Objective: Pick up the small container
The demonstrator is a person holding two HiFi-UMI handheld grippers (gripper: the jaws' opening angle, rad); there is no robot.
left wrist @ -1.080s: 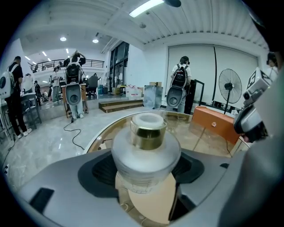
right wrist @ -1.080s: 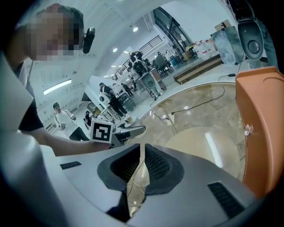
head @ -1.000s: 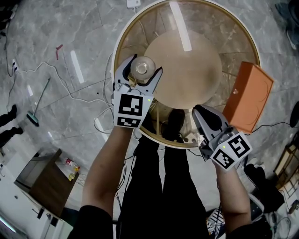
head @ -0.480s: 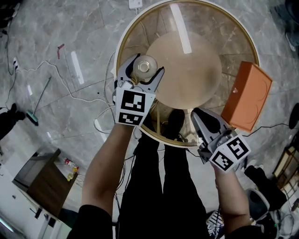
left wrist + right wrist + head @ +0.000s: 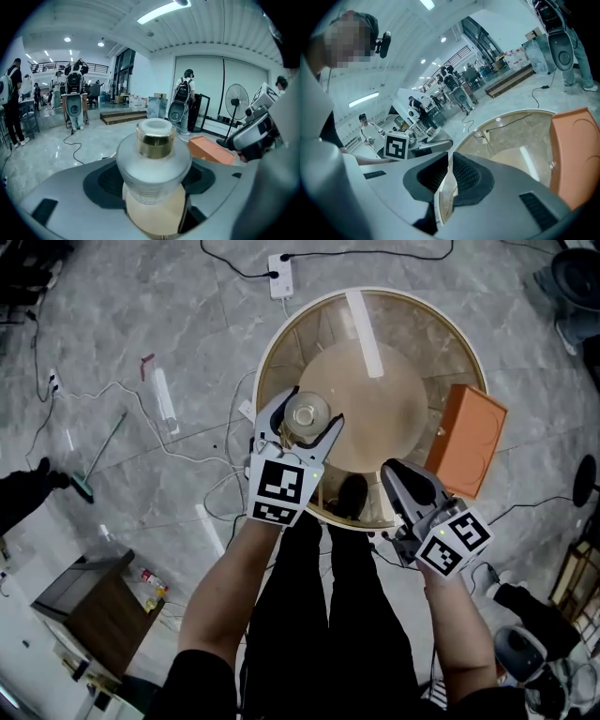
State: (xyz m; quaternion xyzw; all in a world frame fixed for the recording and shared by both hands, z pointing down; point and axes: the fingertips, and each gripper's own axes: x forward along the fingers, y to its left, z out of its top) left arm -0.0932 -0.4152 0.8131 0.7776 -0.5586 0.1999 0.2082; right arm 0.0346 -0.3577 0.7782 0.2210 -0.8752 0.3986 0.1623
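The small container (image 5: 305,414) is a frosted glass jar with a gold collar and a white cap (image 5: 153,140). It stands upright at the left edge of the beige disc of the round glass table (image 5: 274,345). My left gripper (image 5: 310,410) is shut on it, with its pads against both sides of the jar's body. Whether the jar's base is off the disc I cannot tell. My right gripper (image 5: 395,472) hovers at the table's near rim, shut with nothing between its pads (image 5: 461,176). The left gripper (image 5: 153,180) fills the lower half of its own view.
An orange box (image 5: 466,439) lies on the table's right edge and also shows as a box (image 5: 574,150) in the right gripper view. Cables and a power strip (image 5: 280,262) lie on the marble floor. A wooden cabinet (image 5: 89,601) stands at the lower left. People stand in the hall behind.
The head view has pulled back, so the table looks smaller. The left gripper stays closed around the container at the disc's left edge. The right gripper stays shut near the front rim.
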